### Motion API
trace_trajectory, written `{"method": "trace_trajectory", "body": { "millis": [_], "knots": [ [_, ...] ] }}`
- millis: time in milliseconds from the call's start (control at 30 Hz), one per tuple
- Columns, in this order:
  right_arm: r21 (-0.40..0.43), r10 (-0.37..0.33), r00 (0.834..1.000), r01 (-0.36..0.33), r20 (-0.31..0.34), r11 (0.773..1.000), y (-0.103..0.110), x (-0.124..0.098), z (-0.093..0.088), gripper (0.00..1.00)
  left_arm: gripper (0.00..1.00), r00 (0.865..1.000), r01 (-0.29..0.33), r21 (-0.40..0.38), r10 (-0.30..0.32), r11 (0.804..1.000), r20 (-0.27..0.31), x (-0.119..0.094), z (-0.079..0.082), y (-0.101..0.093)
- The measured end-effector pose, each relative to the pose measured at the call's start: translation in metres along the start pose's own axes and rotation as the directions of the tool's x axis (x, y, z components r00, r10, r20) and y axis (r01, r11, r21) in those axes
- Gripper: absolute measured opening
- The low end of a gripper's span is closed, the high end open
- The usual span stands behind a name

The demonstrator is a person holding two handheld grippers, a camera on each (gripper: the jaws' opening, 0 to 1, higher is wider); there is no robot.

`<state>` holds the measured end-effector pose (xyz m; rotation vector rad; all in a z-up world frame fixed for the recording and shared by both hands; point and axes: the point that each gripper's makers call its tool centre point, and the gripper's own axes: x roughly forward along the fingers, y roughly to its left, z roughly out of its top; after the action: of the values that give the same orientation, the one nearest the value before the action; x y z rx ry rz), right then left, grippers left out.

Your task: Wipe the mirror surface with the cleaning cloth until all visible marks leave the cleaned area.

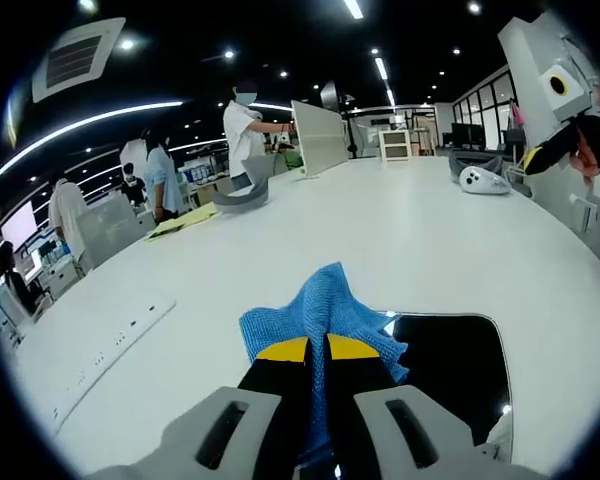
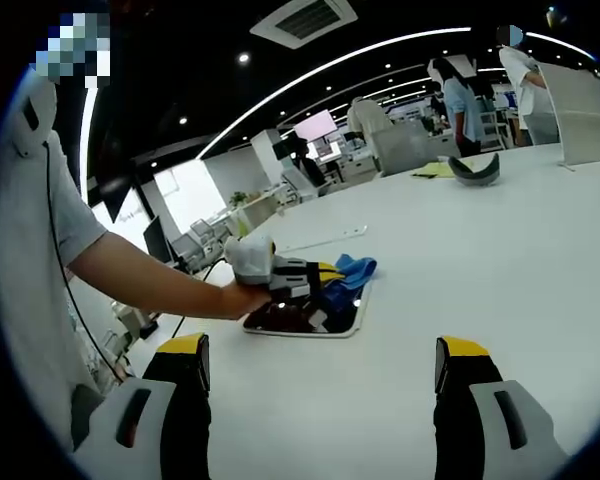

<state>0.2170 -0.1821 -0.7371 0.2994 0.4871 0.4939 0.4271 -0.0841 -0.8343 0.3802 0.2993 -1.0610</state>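
Note:
My left gripper (image 1: 317, 345) is shut on a blue cleaning cloth (image 1: 315, 312), which sticks out past its yellow-tipped fingers. Under and to the right of it a dark mirror (image 1: 450, 365) with a pale rim lies flat on the white table (image 1: 400, 240). In the right gripper view the same mirror (image 2: 325, 322) lies ahead on the table, with the left gripper (image 2: 325, 280) held over it in a person's hand and the blue cloth (image 2: 355, 268) at its tip. My right gripper (image 2: 320, 365) stands open above the table, well short of the mirror, nothing between its fingers.
A grey curved object (image 1: 242, 196) and yellow papers (image 1: 180, 224) lie at the table's far side, a white power strip (image 1: 90, 350) on the left, a white device (image 1: 483, 180) far right. Several people (image 1: 245, 130) stand beyond. A white panel (image 1: 320, 135) stands upright.

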Motion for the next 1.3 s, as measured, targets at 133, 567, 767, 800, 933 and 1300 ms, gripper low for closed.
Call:
{"method": "trace_trajectory", "body": {
  "millis": [133,567,767,800,933,1300],
  "knots": [
    [-0.002,-0.002,1.000,0.002,0.001,1.000,-0.001,0.000,0.000,0.93,0.03,1.000,-0.002,0.004,0.002,1.000,-0.003,0.000,0.000,0.003],
    [-0.004,0.005,1.000,-0.005,-0.003,1.000,0.000,0.001,0.001,0.95,0.03,1.000,-0.013,-0.003,0.013,1.000,-0.007,0.002,-0.002,0.013],
    [-0.002,0.008,1.000,-0.008,-0.003,1.000,0.000,0.001,0.001,0.95,0.03,1.000,-0.018,-0.005,0.018,1.000,-0.011,0.002,-0.003,0.017],
    [-0.003,0.008,1.000,-0.008,-0.003,1.000,0.000,0.001,0.000,0.95,0.03,1.000,-0.019,-0.006,0.019,1.000,-0.011,0.002,-0.003,0.018],
    [-0.002,0.006,1.000,-0.006,-0.001,1.000,-0.001,0.001,0.001,0.95,0.03,1.000,-0.025,-0.009,0.025,1.000,-0.012,0.002,-0.004,0.020],
    [-0.001,0.005,1.000,-0.005,-0.005,1.000,-0.001,0.002,-0.001,0.95,0.03,0.999,-0.030,-0.015,0.030,0.999,-0.015,0.002,-0.004,0.021]
  ]
}}
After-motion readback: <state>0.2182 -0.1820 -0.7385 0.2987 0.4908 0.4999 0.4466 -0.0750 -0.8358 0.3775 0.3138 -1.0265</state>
